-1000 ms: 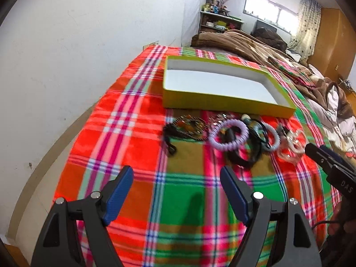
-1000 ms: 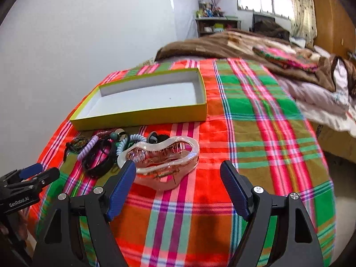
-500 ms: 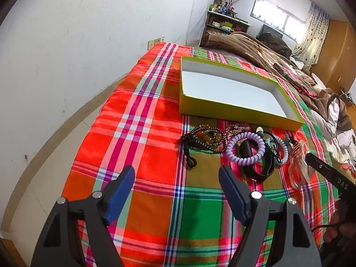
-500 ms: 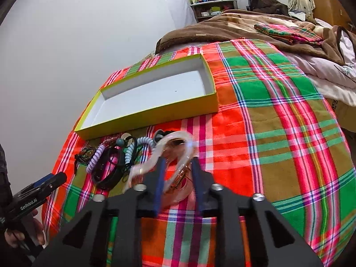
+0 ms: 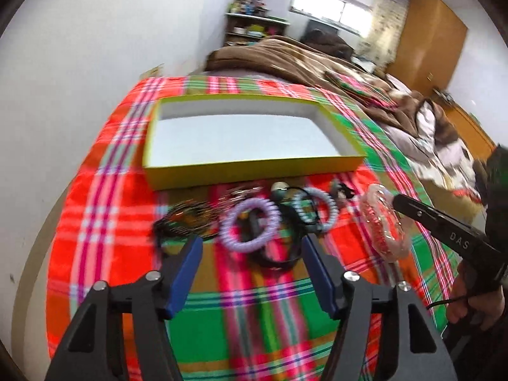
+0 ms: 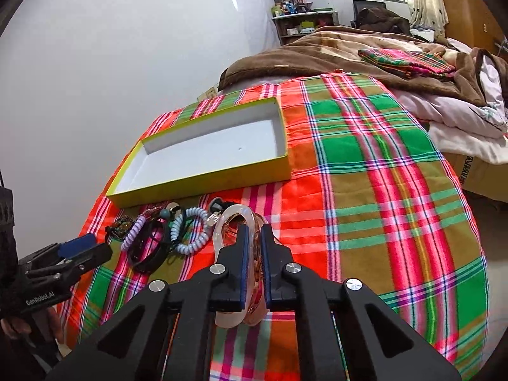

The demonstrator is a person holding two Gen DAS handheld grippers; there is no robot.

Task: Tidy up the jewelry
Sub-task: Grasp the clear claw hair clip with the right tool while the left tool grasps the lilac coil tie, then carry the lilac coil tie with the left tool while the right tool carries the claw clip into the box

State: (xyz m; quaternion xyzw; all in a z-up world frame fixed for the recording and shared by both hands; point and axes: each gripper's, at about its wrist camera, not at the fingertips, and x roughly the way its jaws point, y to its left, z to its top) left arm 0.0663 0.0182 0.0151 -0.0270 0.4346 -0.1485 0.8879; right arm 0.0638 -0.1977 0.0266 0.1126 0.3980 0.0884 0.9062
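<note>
My right gripper [image 6: 254, 235] is shut on a clear pink hair claw clip [image 6: 236, 219], held just above the plaid cloth; the clip also shows in the left wrist view [image 5: 385, 222]. My left gripper [image 5: 250, 247] is open and empty, low over the jewelry pile. The pile lies in front of an empty yellow box [image 5: 152, 171] [image 6: 203, 181]: a purple coil hair tie [image 5: 249, 223] [image 6: 133, 231], a light blue coil tie [image 5: 317, 212] [image 6: 190, 231], a black band [image 6: 146, 250], dark beaded bracelets [image 5: 184, 222] [image 6: 120, 223].
The plaid cloth [image 6: 365, 206] covers the bed surface. A white wall [image 5: 79, 63] runs close along the left. Brown blankets [image 6: 317, 50] and pale bedding [image 6: 460, 120] lie behind and to the right. The cloth drops off at the left and near edges.
My right gripper closed on the hair claw clip and raised it slightly. My left gripper swung right and nearer, now over the purple coil tie and black band.
</note>
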